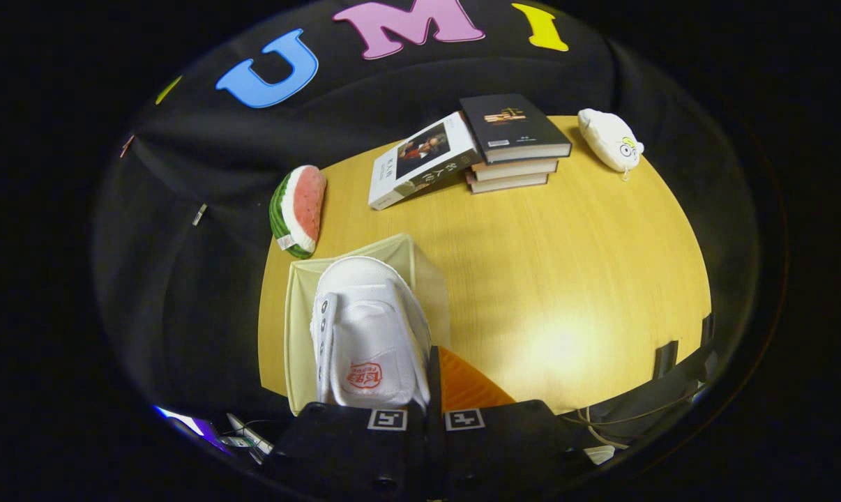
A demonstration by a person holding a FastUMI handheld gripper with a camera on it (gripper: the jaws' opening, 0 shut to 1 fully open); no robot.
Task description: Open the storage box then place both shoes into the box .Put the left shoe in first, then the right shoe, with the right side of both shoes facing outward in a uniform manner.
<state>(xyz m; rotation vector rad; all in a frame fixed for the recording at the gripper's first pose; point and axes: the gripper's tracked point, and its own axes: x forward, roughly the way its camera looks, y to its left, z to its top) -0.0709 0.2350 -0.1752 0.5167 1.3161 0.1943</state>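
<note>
Cloth-walled booth, wooden table (567,279)

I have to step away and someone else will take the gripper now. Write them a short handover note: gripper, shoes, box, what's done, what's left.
Gripper: fingers nearly together, pinching the rear edge of a white shoe just ahead of them.
Shoe: held above the open storage box, toe pointing away, not yet let go.
Box: cream fabric, open, on the wooden table; an orange flap lies beside the fingers.
Done: box opened.
Left: set this shoe down and release; I cannot tell whether the other shoe is inside already.
</note>
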